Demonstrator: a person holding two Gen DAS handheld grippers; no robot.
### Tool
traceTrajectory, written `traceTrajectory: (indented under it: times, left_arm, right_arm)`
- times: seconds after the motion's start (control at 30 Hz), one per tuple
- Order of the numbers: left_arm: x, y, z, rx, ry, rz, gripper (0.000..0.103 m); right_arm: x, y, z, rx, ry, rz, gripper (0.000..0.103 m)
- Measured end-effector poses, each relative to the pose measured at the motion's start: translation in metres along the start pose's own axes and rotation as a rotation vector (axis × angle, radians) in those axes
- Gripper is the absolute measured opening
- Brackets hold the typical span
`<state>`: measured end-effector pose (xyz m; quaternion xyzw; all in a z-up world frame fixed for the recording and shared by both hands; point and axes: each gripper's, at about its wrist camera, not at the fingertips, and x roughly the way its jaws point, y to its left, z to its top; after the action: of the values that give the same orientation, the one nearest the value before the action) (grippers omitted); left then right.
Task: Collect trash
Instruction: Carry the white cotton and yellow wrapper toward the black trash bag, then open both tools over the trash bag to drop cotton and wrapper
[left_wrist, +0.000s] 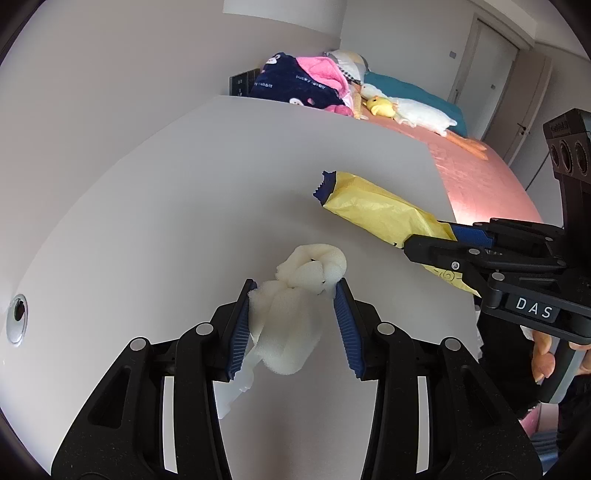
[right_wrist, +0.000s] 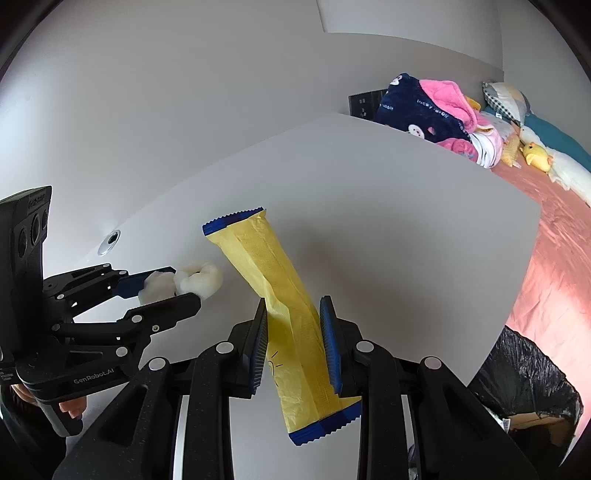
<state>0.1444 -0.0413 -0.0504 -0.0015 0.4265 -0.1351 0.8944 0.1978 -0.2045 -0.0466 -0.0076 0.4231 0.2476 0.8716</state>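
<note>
Item: our left gripper (left_wrist: 295, 295) pinched crumpled white foam (left_wrist: 291, 314); right gripper (right_wrist: 293, 325) clamped a yellow blue-ended wrapper (right_wrist: 280, 295) (slippery; could drop short of the black-lined bin (right_wrist: 532, 384)).

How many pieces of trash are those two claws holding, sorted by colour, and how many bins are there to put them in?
White: 1, the white foam wad in the left gripper.
Yellow: 1, the yellow wrapper with blue ends, in the right gripper.
Bins: 1, the black-lined trash bin beside the table.
Total: 2 trash pieces, 1 bin.
</note>
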Motion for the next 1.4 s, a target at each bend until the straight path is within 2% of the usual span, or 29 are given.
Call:
traceTrajectory:
  times: [0.93,1.4]
  left_arm:
    - [-0.031,-0.097,-0.026,0.104,-0.024,-0.089,0.044]
    - [-0.033,-0.138,-0.024,0.163,-0.03,-0.128,0.045]
  right_arm:
    - [-0.097,-0.036,-0.08,0.102,-0.094,-0.041,0.029]
    - [-0.13,-0.062,-0.103,0.153,-0.136,-0.07,0.029]
